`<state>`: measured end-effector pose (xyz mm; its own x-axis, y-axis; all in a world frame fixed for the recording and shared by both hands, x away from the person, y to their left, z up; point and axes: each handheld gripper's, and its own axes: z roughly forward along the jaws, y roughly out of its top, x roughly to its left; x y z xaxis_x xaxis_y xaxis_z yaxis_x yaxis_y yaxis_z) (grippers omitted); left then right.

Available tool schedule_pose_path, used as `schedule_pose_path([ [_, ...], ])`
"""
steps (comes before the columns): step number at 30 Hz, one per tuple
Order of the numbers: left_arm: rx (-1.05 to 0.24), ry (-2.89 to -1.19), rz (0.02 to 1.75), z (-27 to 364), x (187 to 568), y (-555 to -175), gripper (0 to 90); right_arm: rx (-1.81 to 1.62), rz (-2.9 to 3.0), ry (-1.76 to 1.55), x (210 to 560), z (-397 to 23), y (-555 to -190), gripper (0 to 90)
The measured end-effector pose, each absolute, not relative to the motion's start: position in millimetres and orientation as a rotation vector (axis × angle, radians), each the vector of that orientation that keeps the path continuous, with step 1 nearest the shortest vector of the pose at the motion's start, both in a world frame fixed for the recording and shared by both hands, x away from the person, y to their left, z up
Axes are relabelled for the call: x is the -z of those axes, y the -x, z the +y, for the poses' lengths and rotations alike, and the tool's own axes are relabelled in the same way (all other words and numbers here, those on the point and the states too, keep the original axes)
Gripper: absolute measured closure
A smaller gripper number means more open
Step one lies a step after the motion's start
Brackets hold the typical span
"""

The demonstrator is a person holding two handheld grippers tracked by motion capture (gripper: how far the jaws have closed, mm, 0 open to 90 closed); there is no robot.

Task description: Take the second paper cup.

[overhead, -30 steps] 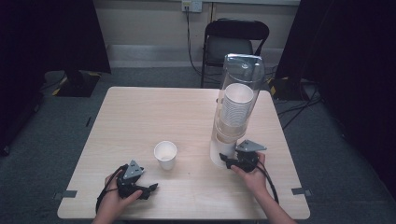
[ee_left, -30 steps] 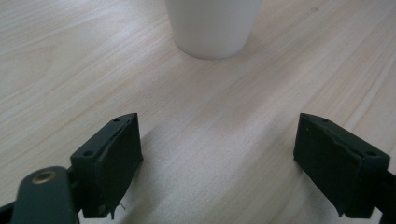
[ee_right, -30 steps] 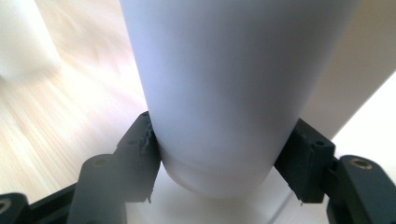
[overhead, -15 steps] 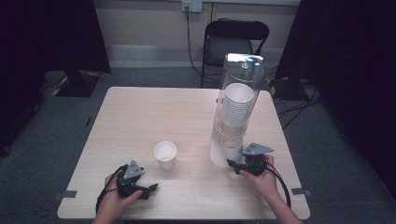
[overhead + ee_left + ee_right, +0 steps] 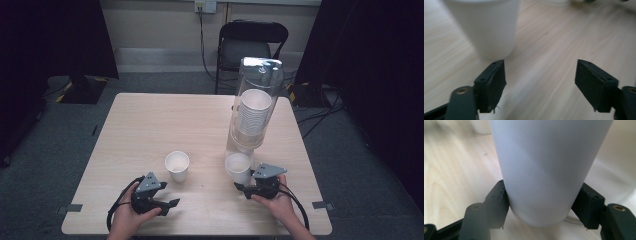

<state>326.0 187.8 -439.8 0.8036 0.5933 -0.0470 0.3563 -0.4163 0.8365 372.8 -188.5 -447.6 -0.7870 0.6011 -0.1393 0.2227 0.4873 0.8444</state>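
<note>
Right gripper (image 5: 243, 187) clamps a smooth white paper cup (image 5: 238, 167), rim cropped close-up, while left gripper's (image 5: 172, 204) spread jaws, lately narrowing, hold nothing.

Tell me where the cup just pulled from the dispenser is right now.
In the high view the pulled cup sits clamped in the right gripper, at the foot of the clear dispenser, right of the lone cup.

No readable text, labels, brands, numbers or signs on cups, dispenser, table or chair
</note>
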Motion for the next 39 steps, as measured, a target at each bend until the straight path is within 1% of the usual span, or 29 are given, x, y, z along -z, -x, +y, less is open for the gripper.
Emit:
schedule_pose_path([
  [4,-0.282,-2.057,0.653,163.8,424.4,-321.1,29.1,-1.256,2.339,-0.601,448.2,-177.1,-368.3,35.2],
  [6,-0.241,-2.044,0.657,154.0,415.1,-321.2,33.1,-1.266,2.336,-0.559,447.1,-172.6,-366.3,35.2],
  [9,-0.189,-1.967,0.685,142.5,397.9,-323.3,38.1,-1.29,2.349,-0.489,447.0,-167.1,-363.8,35.1],
  [10,-0.169,-1.933,0.697,138.6,391.2,-323.9,38.5,-1.281,2.358,-0.466,447.6,-165.4,-363.1,35.1],
  [14,-0.214,-1.896,0.713,127.5,367.6,-331.3,40.0,-1.269,2.388,-0.384,451.5,-160.8,-361.6,35.1],
  [17,-0.194,-1.909,0.763,117.8,364.5,-339.8,42.3,-1.27,2.392,-0.33,451.1,-157.2,-358.9,35.0],
  [22,-0.162,-1.96,0.822,107.4,375.6,-350.3,48.1,-1.284,2.392,-0.273,450.2,-153.3,-355.8,35.0],
  [25,-0.117,-1.963,0.835,103.6,381.7,-354.4,56.1,-1.298,2.394,-0.238,449.8,-152.2,-354.2,34.9],
  [26,-0.099,-1.978,0.84,102.0,383.1,-354.9,60.6,-1.3,2.394,-0.222,449.6,-151.3,-353.4,34.7],
  [27,-0.099,-1.978,0.84,102.0,383.1,-354.9,67.0,-1.3,2.394,-0.21,449.2,-150.5,-352.5,34.5],
  [28,-0.116,-2.026,0.847,99.4,384.6,-355.6,70.8,-1.29,2.397,-0.213,449.1,-149.1,-352.0,34.1],
  [29,-0.107,-2.032,0.87,99.7,384.5,-356.5,75.6,-1.271,2.405,-0.211,449.4,-148.1,-351.7,33.9],
  [30,-0.082,-2.02,0.883,101.0,384.1,-357.4,82.8,-1.255,2.411,-0.204,450.2,-147.3,-351.6,32.7],
  [31,-0.069,-2.014,0.908,101.7,383.4,-357.8,86.6,-1.244,2.429,-0.217,451.0,-146.5,-352.4,28.9],
  [32,-0.08,-2.023,0.924,102.3,382.9,-357.9,87.4,-1.239,2.453,-0.258,451.6,-146.4,-353.9,22.1],
  [33,-0.084,-2.035,0.934,103.3,382.8,-358.4,87.5,-1.233,2.45,-0.294,451.8,-147.2,-354.7,17.7],
  [36,-0.062,-2.025,0.969,108.1,384.3,-359.9,87.5,-1.226,2.44,-0.378,449.0,-155.6,-359.3,14.2],
  [39,-0.057,-2.04,0.988,109.9,384.5,-360.5,87.3,-1.249,2.41,-0.441,445.2,-169.6,-364.1,14.2],
])
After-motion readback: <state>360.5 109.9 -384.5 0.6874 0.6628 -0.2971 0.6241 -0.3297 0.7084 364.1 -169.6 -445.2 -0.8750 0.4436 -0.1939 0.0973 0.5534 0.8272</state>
